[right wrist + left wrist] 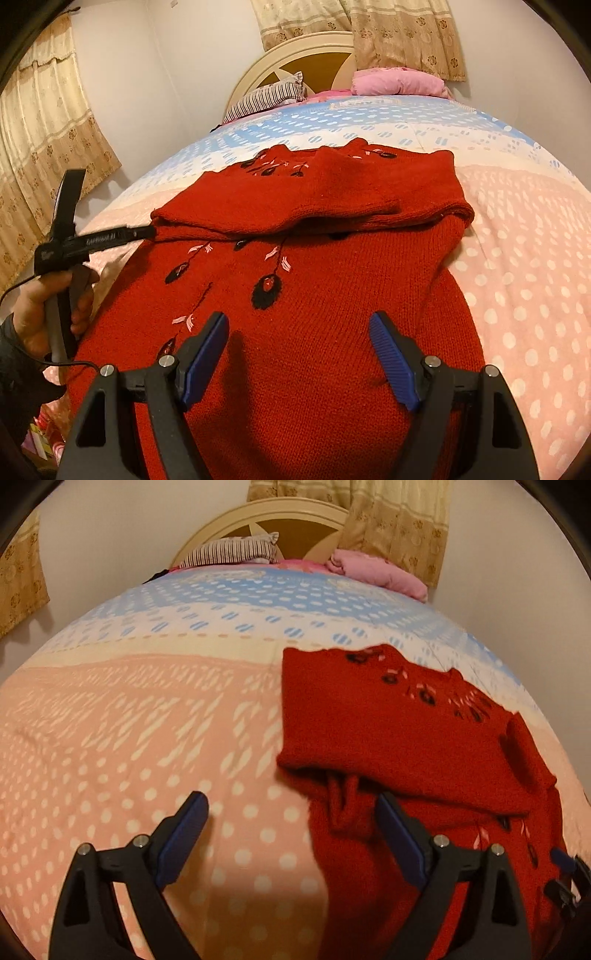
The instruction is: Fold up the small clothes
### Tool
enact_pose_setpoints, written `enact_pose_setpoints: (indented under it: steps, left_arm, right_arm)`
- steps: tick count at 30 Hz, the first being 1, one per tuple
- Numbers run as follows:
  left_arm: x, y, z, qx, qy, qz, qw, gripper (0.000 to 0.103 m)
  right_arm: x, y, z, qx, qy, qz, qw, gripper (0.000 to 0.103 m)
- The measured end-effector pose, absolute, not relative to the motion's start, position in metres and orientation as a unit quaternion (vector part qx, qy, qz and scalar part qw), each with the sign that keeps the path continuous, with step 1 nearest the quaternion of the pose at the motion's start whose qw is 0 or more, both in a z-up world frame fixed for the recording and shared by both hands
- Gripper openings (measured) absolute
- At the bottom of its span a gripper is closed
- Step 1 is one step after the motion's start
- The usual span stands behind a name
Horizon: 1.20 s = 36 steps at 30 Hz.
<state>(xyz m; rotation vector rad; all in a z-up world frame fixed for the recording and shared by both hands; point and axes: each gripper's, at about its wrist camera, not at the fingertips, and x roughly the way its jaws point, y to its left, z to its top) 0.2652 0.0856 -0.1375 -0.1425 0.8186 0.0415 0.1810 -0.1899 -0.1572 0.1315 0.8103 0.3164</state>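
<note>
A red knit sweater (314, 266) with black and pink flower embroidery lies on the bed; its far part is folded back over the body, the fold edge running across the middle. It also shows in the left wrist view (388, 723) at the right. My left gripper (291, 812) is open and empty, just above the bedspread at the sweater's left edge, its right finger over the red knit. It shows in the right wrist view (147, 232) at the fold's left end. My right gripper (297, 332) is open and empty, low over the sweater's near part.
The bedspread (129, 720) is pink, cream and blue with white dots. A striped pillow (269, 96) and a pink bundle (399, 83) lie by the headboard (291, 55). Curtains (44, 147) hang on the walls. A hand (40, 314) holds the left gripper.
</note>
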Motion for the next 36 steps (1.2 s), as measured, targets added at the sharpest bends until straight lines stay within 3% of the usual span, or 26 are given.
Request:
enact_pose_setpoints:
  steps: [10,15,18,24,36]
  left_arm:
    - [0.275,0.114,-0.158,-0.146,0.416,0.035,0.897,0.095]
    - [0.276,0.113,-0.159,-0.145,0.415,0.050,0.897,0.096]
    - [0.273,0.117,-0.158,-0.151,0.407,0.063,0.899,0.096]
    - [0.275,0.119,-0.160,-0.155,0.411,0.059,0.896,0.098]
    - [0.278,0.116,-0.162,-0.141,0.414,0.074,0.896,0.100]
  right_arm:
    - [0.224,-0.230,-0.111,0.141,0.409,0.130,0.892,0.079]
    - [0.288,-0.244,-0.111,0.159,0.446,0.101,0.875,0.055]
    - [0.318,-0.240,-0.128,0.153,0.472,0.090,0.863,0.051]
    - [0.327,-0.207,-0.152,0.070,0.490,0.086,0.865,0.021]
    - [0.298,-0.228,-0.097,-0.004,0.403,0.052,0.914,0.017]
